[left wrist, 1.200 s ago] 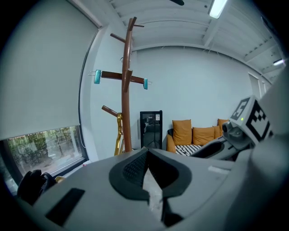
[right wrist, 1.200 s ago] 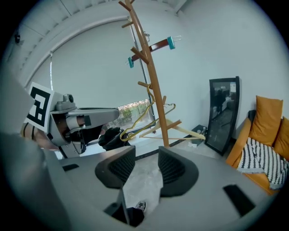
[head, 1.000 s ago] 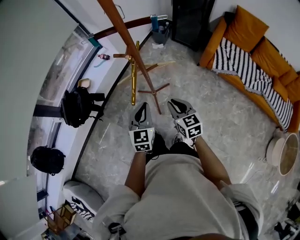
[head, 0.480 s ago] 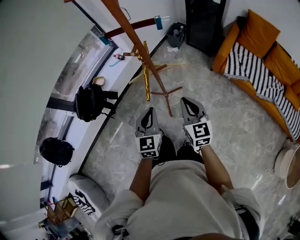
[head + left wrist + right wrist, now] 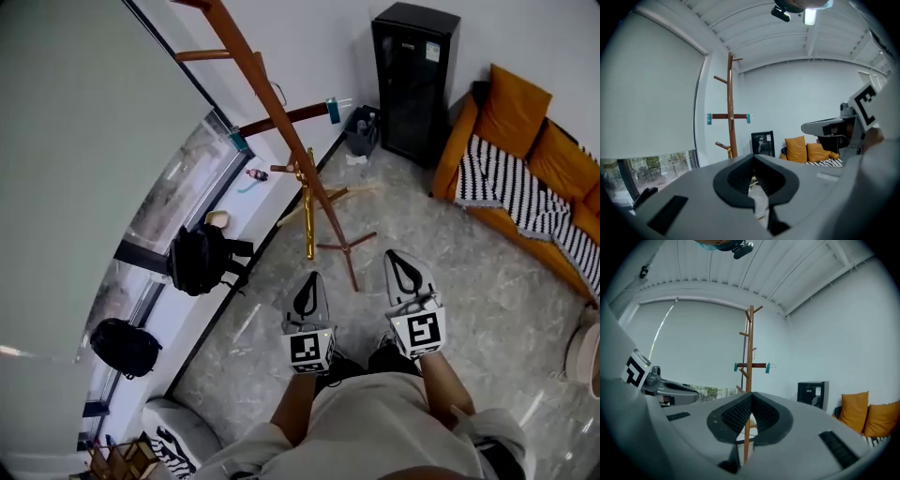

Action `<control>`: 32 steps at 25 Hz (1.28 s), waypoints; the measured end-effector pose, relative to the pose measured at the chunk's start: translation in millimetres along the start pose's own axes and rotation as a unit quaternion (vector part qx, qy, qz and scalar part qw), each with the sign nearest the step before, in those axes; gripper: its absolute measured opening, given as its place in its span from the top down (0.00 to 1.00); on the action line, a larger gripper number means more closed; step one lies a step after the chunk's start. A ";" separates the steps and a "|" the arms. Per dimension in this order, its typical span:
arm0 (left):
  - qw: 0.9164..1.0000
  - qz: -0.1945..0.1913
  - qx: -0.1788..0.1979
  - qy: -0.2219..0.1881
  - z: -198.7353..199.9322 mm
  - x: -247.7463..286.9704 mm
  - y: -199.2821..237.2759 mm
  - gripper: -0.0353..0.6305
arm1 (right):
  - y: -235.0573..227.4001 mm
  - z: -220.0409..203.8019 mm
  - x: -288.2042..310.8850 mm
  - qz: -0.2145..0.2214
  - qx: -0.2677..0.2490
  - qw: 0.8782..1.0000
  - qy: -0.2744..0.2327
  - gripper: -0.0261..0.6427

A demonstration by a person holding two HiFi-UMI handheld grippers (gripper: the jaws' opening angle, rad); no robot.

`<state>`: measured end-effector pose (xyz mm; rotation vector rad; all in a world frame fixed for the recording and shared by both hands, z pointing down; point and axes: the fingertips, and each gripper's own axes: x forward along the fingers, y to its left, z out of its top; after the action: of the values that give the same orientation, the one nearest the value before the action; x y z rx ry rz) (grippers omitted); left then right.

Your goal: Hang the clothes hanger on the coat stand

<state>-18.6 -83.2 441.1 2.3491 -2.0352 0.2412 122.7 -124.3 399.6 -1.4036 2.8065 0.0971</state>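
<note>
- Left gripper [image 5: 310, 281]: jaws closed tip to tip, nothing between them. Only floor shows through the gap behind the tips.
- Right gripper [image 5: 401, 262]: jaws also fully closed and empty.
- Both grippers are held side by side in front of the person, a little apart, pointing roughly level toward the foot of the coat stand [image 5: 246, 52]. Neither touches it.
- Clothes hanger [image 5: 305, 114]: a dark brown bar with a teal clip at each end. It hangs on the stand, crossing the pole partway up, well apart from both grippers. From the left gripper view the bar sits level.
- In the right gripper view the stand's pole lines up straight behind the closed jaw tips.
- A gold-coloured rod [image 5: 308, 206] hangs from a lower peg of the stand; I cannot tell what it is.
- Surroundings: a black cabinet [image 5: 415, 84] against the far wall and an orange sofa [image 5: 553, 155] with a striped blanket [image 5: 511, 192] to the right. Two black backpacks [image 5: 202, 258] sit along the window ledge on the left. The floor [image 5: 469, 281] is grey marble-patterned.
</note>
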 end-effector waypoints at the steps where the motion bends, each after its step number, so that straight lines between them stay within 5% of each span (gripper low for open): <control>1: 1.000 -0.001 0.004 -0.006 3.8 -2.9 1.4 0.93 | 0.0 6.9 -1.6 -0.005 -0.008 1.000 -0.005 0.96; 6: 0.999 -0.006 -0.026 -0.033 22.5 -22.6 21.2 0.93 | 20.7 30.9 -8.4 -0.005 -0.057 0.998 -0.010 0.96; 32: 0.996 -0.031 0.005 -0.088 67.0 -25.6 58.6 0.93 | 60.4 78.8 24.1 -0.026 -0.058 0.997 -0.032 0.96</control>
<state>-73.0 -74.7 366.7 2.5172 -2.0315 0.0426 57.9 -103.1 323.6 -1.4669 2.7511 0.3053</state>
